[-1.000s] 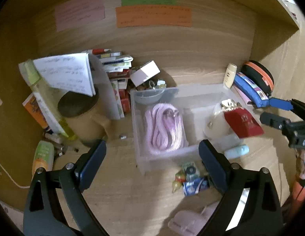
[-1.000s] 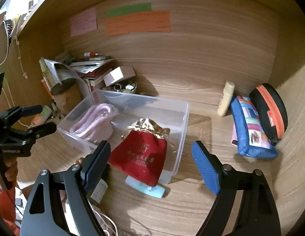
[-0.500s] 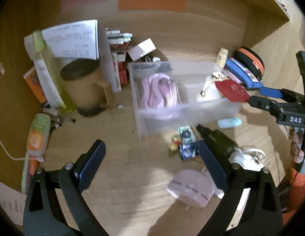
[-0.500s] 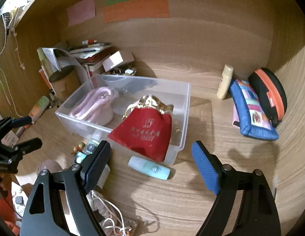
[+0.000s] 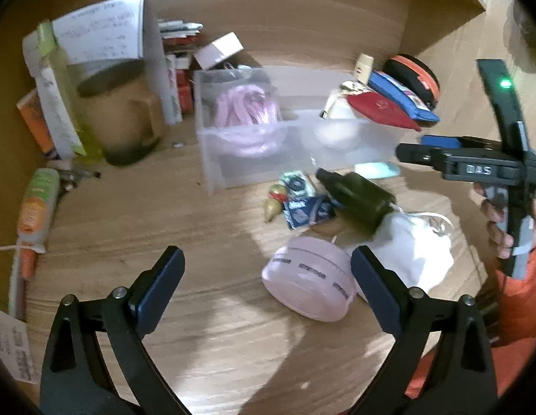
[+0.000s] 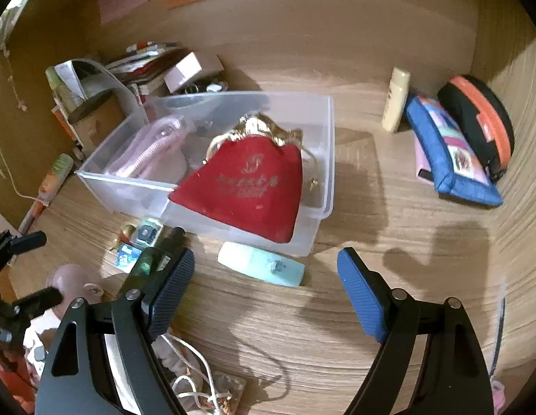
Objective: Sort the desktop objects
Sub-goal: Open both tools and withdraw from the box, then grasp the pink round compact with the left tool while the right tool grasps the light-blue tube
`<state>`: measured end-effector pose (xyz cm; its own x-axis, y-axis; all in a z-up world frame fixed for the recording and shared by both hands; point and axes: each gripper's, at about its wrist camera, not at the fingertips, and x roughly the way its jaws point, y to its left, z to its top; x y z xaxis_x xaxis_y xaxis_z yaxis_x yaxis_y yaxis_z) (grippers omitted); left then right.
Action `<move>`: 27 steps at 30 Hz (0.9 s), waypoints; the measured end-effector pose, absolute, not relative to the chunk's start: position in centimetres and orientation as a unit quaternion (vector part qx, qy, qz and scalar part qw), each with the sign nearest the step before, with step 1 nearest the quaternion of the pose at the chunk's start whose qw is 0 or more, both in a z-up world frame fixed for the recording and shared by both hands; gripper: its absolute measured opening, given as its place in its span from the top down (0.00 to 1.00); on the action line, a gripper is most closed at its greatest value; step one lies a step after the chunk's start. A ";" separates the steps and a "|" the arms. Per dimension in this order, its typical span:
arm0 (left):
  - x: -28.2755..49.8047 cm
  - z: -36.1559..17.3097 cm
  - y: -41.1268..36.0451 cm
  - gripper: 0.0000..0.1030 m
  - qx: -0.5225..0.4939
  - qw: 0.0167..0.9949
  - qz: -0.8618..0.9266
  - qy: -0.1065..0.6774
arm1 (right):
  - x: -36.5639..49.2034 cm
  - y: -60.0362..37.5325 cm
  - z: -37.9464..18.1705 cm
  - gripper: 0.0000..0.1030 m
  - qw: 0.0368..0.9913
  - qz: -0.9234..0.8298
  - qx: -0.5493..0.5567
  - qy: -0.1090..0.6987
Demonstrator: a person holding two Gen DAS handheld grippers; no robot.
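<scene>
A clear plastic bin [image 5: 254,131] [image 6: 323,159] stands mid-desk with a pink rope [image 5: 247,107] [image 6: 147,152] inside and a red drawstring pouch [image 6: 247,186] [image 5: 382,110] draped over its front edge. In front of it lie a mint tube [image 6: 261,266], a dark green bottle [image 5: 361,197], small packets [image 5: 302,204], a pink round case [image 5: 309,283] and a white pouch [image 5: 416,249]. My left gripper [image 5: 268,283] is open and empty, just left of the pink case. My right gripper [image 6: 264,290] is open and empty, above the desk in front of the mint tube.
A brown mug [image 5: 119,114], papers and books crowd the back left. A cream tube [image 6: 396,100], a blue pencil case [image 6: 447,152] and a black-orange case [image 6: 479,117] lie at the back right. An orange-green tube [image 5: 36,204] lies at the left. Cords [image 6: 199,373] lie near the front.
Both grippers have pulled back from the bin toward the desk front. The pink case and white pouch have come into the left view. Both grippers stay open.
</scene>
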<state>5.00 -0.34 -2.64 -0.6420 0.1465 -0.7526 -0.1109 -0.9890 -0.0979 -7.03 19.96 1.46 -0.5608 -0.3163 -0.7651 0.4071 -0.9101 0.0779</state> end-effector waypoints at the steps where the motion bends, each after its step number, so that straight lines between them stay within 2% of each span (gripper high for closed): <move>1: 5.1 -2.8 -0.3 0.04 -0.418 0.077 0.905 -0.024 | -7.2 20.0 1.2 0.20 0.203 -0.880 0.426 0.051; 9: 4.7 -4.1 0.2 0.02 -0.434 0.106 0.894 -0.044 | -8.8 19.9 -0.7 0.20 0.188 -0.870 0.454 0.037; 23: 5.0 -6.2 0.5 0.03 -0.435 0.079 0.897 -0.033 | -9.4 17.7 -2.6 0.20 0.175 -0.861 0.475 0.057; 25: 5.2 -6.3 0.3 0.06 -0.433 0.079 0.897 -0.040 | -9.6 17.6 -2.7 0.22 0.175 -0.859 0.479 0.051; 27: 5.3 -6.3 0.2 0.20 -0.433 0.080 0.897 -0.043 | -9.8 17.6 -2.9 0.22 0.169 -0.857 0.484 0.045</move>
